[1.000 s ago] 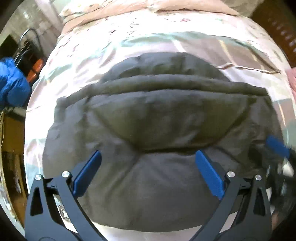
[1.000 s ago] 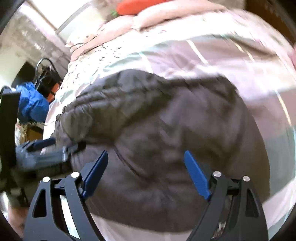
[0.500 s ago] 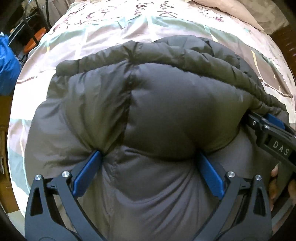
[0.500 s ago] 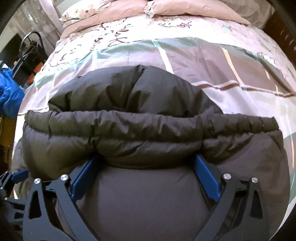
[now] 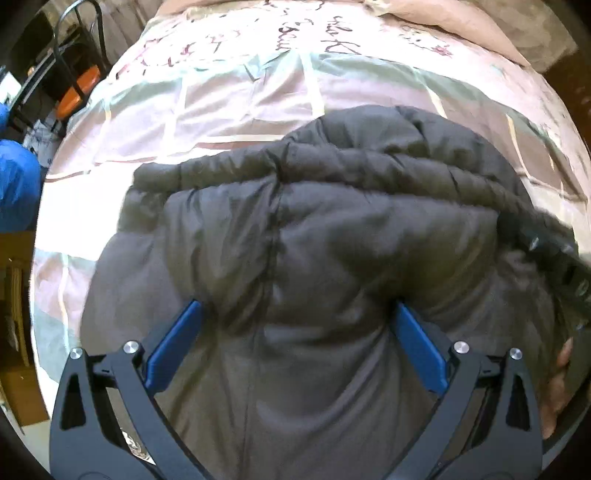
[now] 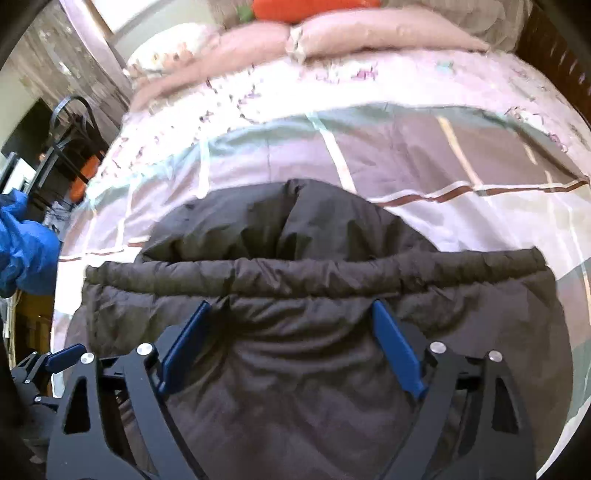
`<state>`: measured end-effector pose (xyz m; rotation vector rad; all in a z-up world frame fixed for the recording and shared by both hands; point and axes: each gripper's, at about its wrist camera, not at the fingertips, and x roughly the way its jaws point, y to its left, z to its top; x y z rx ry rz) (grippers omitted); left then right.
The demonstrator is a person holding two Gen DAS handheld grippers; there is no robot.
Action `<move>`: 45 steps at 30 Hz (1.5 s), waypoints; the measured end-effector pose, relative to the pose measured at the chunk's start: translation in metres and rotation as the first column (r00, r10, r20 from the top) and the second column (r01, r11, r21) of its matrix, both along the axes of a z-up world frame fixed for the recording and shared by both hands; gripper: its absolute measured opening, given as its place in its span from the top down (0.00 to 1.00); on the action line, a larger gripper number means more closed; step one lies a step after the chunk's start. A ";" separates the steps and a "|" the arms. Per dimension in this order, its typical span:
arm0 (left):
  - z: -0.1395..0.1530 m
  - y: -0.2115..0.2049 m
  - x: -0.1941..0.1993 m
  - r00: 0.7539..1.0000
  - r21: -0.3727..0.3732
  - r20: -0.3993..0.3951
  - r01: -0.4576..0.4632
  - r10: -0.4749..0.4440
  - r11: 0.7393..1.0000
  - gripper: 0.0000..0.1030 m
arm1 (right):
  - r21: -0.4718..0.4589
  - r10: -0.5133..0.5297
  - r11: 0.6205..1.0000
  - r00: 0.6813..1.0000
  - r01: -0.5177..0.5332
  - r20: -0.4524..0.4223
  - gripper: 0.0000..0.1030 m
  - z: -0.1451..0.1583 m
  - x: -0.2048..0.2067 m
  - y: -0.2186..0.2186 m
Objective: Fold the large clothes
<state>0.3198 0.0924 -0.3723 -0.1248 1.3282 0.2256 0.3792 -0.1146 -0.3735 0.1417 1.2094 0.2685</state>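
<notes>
Left wrist view: The dark grey padded jacket (image 5: 314, 258) lies on the patchwork bedcover (image 5: 229, 107) and fills the lower and middle frame. Its near edge is cut off by the bottom of the picture. The left gripper (image 5: 295, 310) points steeply down onto it, jaws spread wide; a bulge of padding sits between the blue pads (image 5: 173, 343), which press into the fabric on both sides. Whether this amounts to a firm grip cannot be told. At the right edge, a dark blurred bar of the other tool (image 5: 550, 254) crosses the jacket, and part of a hand (image 5: 557, 384) shows below it, partly hidden by the gripper frame. A blue item (image 5: 18, 188) and a black chair with an orange seat (image 5: 77, 85) are cut off at the left.

Right wrist view: This view shows the jacket's rolled hem band (image 6: 314, 273) running across the frame, with a further padded section beyond it. It also shows pink pillows (image 6: 332, 37) and an orange object (image 6: 314, 7) at the head of the bed, both blurred. The right gripper (image 6: 291, 314) sits just short of the band, jaws spread wide and lately narrowed slightly. Jacket fabric lies between the pads, which touch it at their tips. The left gripper's blue tip (image 6: 62, 356) shows at the lower left edge, mostly hidden.
</notes>
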 end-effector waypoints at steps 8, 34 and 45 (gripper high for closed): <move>-0.033 0.003 0.028 0.999 -0.008 -0.035 0.005 -0.005 1.000 0.02 | -0.152 0.032 0.988 0.999 -0.028 0.020 0.10 -0.029 0.026 0.021; 0.105 -0.050 -0.107 0.998 -0.188 0.063 0.043 -0.032 0.981 0.02 | -0.222 -0.030 0.975 0.999 0.025 -0.015 0.08 0.124 -0.140 -0.031; 0.265 -0.073 -0.178 0.996 -0.148 0.044 0.077 -0.072 0.986 0.02 | -0.296 -0.066 0.954 0.997 0.054 -0.030 0.08 0.263 -0.222 -0.044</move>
